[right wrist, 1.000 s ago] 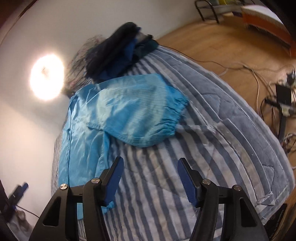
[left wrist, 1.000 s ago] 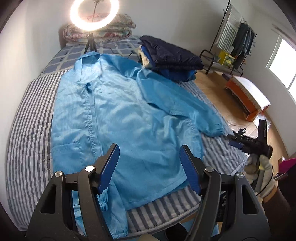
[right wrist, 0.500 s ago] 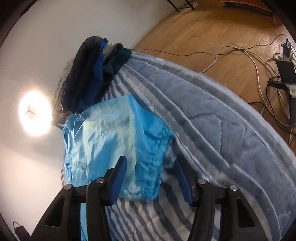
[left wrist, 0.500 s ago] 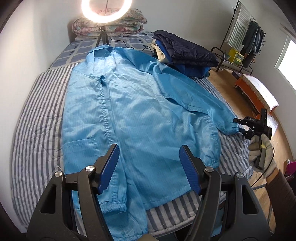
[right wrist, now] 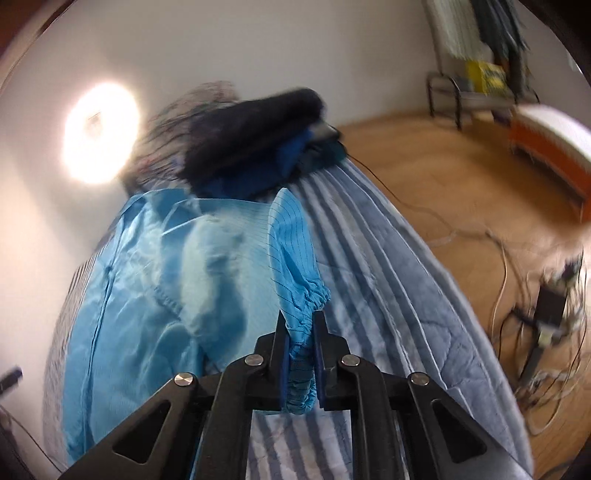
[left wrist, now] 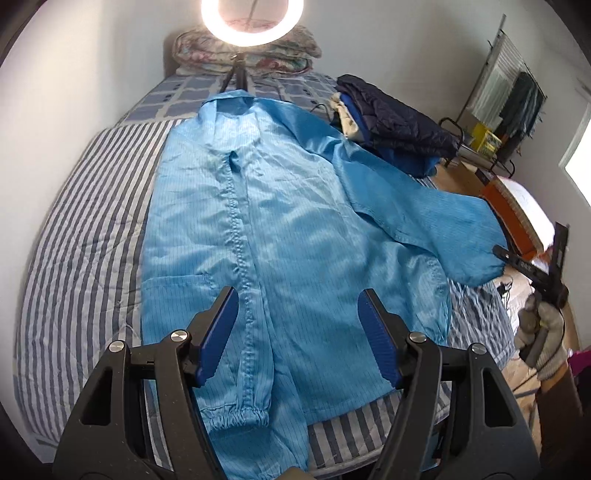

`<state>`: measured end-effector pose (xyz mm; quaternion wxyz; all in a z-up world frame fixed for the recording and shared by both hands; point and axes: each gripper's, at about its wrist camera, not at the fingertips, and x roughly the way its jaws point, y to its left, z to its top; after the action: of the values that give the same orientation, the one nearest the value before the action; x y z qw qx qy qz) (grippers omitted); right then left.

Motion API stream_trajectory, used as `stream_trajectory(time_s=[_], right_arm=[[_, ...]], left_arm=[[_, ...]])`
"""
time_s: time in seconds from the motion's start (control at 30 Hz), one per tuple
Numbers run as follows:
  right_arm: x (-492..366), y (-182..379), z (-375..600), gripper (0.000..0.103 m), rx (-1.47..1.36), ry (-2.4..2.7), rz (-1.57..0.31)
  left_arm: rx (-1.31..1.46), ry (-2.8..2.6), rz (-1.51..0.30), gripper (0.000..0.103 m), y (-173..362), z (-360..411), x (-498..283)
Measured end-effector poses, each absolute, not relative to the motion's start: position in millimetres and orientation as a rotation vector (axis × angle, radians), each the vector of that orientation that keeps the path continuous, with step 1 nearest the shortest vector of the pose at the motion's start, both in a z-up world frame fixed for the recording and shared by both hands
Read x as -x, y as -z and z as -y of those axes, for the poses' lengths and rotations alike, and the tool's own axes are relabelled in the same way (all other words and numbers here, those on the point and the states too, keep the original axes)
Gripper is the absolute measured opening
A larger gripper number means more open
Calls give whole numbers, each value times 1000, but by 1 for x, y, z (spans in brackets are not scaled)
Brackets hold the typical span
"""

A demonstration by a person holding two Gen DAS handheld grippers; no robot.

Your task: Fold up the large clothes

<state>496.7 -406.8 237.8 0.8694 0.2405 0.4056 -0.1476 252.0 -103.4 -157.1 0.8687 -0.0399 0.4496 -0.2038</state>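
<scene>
Bright from a glaring ring light [left wrist: 252, 22] and a window [left wrist: 578, 155], sharp on the left, blurry on the right, bent edges.

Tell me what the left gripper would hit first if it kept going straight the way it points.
Most likely the front of the blue coat spread flat on the striped bed. The open left gripper points down at it with nothing between, though how far is unclear.
</scene>
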Motion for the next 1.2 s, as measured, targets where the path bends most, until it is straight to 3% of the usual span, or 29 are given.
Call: stream_trajectory(time_s=[0.33, 0.7, 1.07, 1.13, 1.17, 1.2], right_arm=[[-506, -293, 274, 8, -161, 15, -785], [-496, -232, 134, 7, 62, -380, -973], [-461, -219, 131, 8, 110, -526, -1059], [-456, -222, 140, 13, 87, -531, -1061], [-453, -224, 145, 26, 72, -527, -1054], [-449, -227, 152, 32, 51, -523, -1042]], left_arm=[[265, 402, -927, 69, 156, 75, -272], [345, 409, -993, 69, 176, 73, -277], [236, 398, -1080, 69, 204, 103, -272], [206, 403, -1089, 69, 209, 110, -270], [183, 411, -1102, 69, 213, 116, -267], [168, 415, -1110, 69, 215, 119, -266]])
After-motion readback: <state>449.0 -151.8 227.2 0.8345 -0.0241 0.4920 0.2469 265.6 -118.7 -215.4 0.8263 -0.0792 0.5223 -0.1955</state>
